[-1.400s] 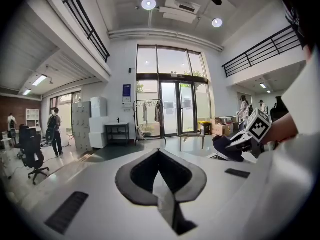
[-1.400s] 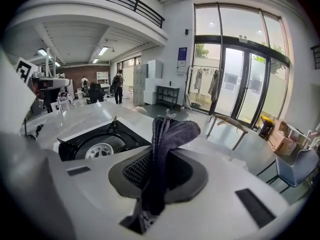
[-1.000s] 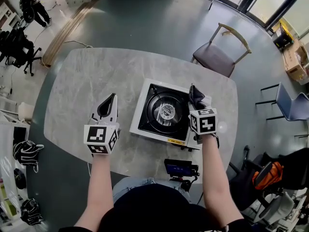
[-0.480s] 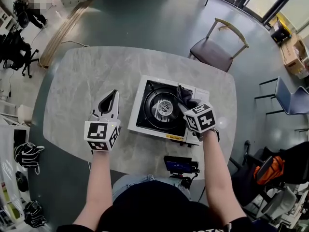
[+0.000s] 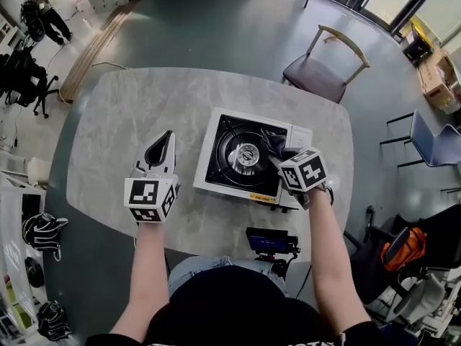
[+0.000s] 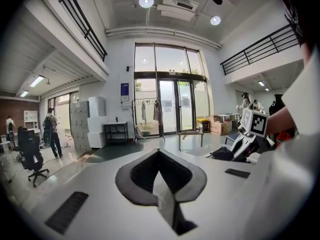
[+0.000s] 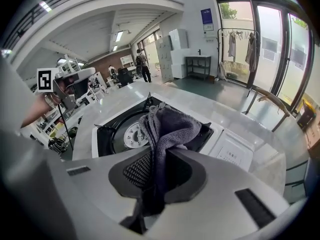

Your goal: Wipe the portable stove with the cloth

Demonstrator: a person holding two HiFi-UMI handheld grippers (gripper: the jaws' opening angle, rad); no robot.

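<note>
The right gripper (image 7: 159, 176) pinches the grey cloth (image 7: 170, 126) tight, just over the portable stove (image 5: 210, 150) on the table (image 5: 122, 121). Press the cloth down flat and rub slowly (go round the burner (image 7: 131, 134)). The left gripper (image 5: 160, 152) is closed, empty, beside the stove.

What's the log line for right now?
right gripper: shut on cloth | cloth: over stove top, beside burner | left gripper: shut, empty, beside stove

Steep overhead, low gripper views; common stove (image 5: 238, 166)
</note>
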